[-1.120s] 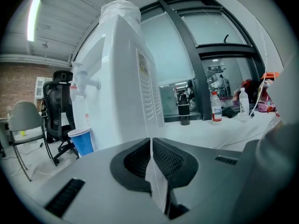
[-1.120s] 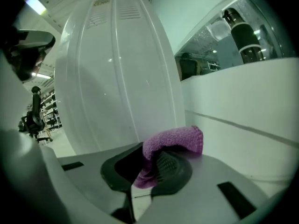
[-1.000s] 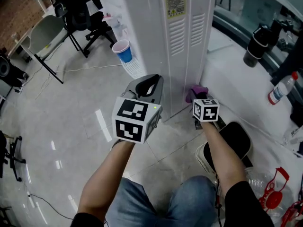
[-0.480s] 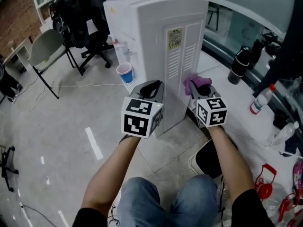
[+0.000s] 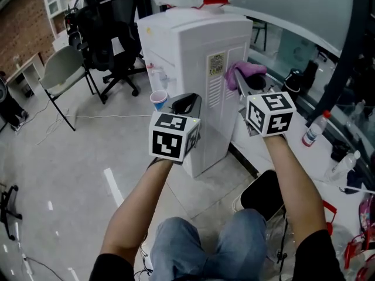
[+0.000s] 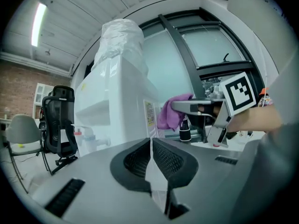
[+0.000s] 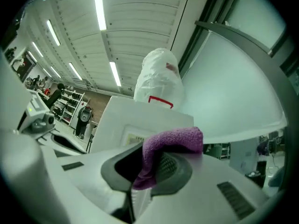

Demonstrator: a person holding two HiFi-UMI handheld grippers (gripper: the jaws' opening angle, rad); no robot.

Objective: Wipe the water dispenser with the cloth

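Head view: right gripper (image 5: 239,82) pinches purple cloth (image 5: 246,70) at upper side panel of water dispenser (image 5: 187,51), beside label (image 5: 215,65). Left gripper (image 5: 186,104) jaws together, empty. Best: press cloth flat, overlap steady strokes across vents (image 5: 215,92).

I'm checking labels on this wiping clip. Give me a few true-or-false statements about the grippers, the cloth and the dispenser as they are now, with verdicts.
1. The right gripper is shut on the purple cloth. True.
2. The left gripper is open. False: its jaws are together with nothing between them.
3. The cloth is by the upper part of the water dispenser, near its label. True.
4. A red cup stands at the dispenser's front. False: the cup there is blue.
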